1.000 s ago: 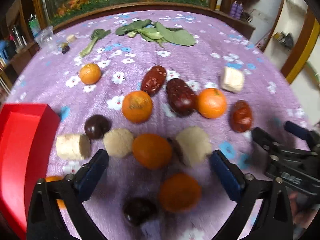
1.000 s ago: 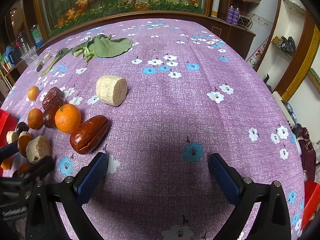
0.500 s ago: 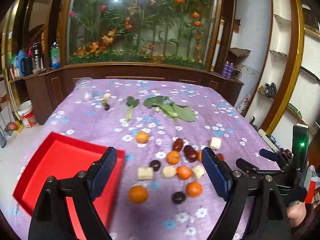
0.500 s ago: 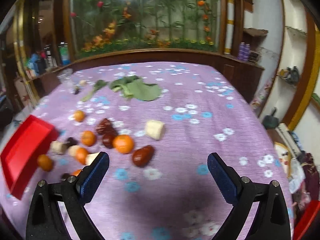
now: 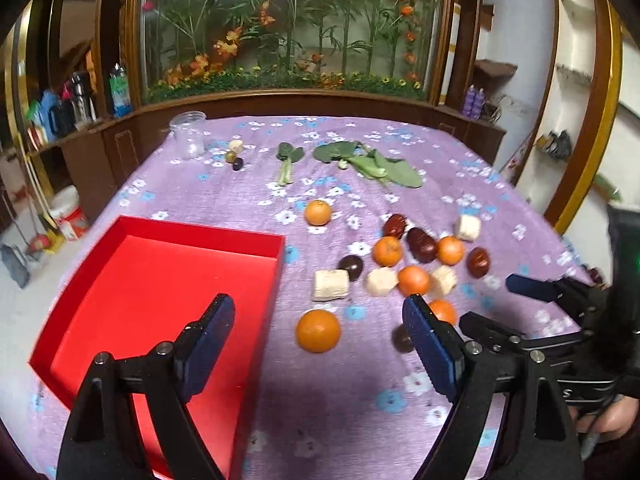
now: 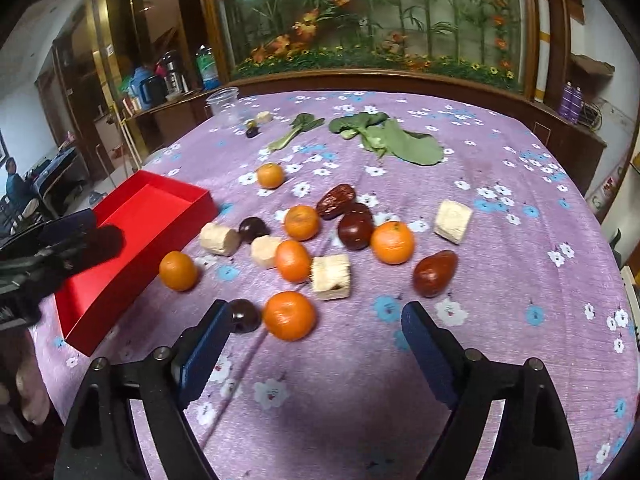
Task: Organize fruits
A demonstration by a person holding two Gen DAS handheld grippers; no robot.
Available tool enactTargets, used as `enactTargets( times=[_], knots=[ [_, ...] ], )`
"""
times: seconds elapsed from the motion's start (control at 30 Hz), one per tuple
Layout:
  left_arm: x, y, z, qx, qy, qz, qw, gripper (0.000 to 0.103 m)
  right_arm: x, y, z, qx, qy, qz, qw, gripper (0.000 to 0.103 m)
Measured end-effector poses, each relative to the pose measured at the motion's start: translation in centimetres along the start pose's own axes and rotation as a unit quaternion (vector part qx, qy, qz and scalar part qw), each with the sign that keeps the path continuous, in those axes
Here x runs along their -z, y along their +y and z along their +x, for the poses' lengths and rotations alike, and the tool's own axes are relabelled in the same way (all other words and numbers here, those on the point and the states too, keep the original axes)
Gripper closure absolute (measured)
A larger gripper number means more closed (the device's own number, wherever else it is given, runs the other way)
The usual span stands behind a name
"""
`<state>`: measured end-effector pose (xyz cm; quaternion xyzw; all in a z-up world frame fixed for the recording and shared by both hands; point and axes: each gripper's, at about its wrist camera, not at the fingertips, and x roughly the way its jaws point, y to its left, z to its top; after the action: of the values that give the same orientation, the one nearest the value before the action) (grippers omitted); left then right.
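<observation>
currently:
left gripper [image 5: 320, 354]: jaws apart, nothing between them, above the cloth beside the red tray [image 5: 160, 276].
right gripper [image 6: 316, 344]: jaws apart and just narrowing, nothing gripped.
fruits [image 6: 392, 242]: scattered on the purple tablecloth [image 6: 500, 280], right of the tray.

1. You've got the tray [image 5: 100, 292] on the tablecloth [image 6: 500, 240], left of the fruit pile [image 6: 304, 240].
2. Behind the pile lie the greens [image 6: 384, 136].
3. The jar [image 6: 223, 104] sits far back left.
</observation>
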<state>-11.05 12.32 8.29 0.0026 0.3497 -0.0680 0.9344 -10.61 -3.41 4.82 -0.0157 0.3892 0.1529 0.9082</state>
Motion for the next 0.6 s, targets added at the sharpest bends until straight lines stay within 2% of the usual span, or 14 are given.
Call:
enactTargets(
  times=[0.23, 0.6],
  knots=[
    [0.2, -0.5, 0.0, -0.053, -0.003, 0.02, 0.9984, 0.018, 0.3, 0.9, 0.3, 0.013, 0.002, -0.013, 1.0, 0.013],
    [0.1, -1.6, -0.9, -0.073, -0.011, 0.032, 0.9968, 0.018, 0.4, 0.6, -0.1, 0.04, -0.008, -0.001, 0.999, 0.013]
  ],
)
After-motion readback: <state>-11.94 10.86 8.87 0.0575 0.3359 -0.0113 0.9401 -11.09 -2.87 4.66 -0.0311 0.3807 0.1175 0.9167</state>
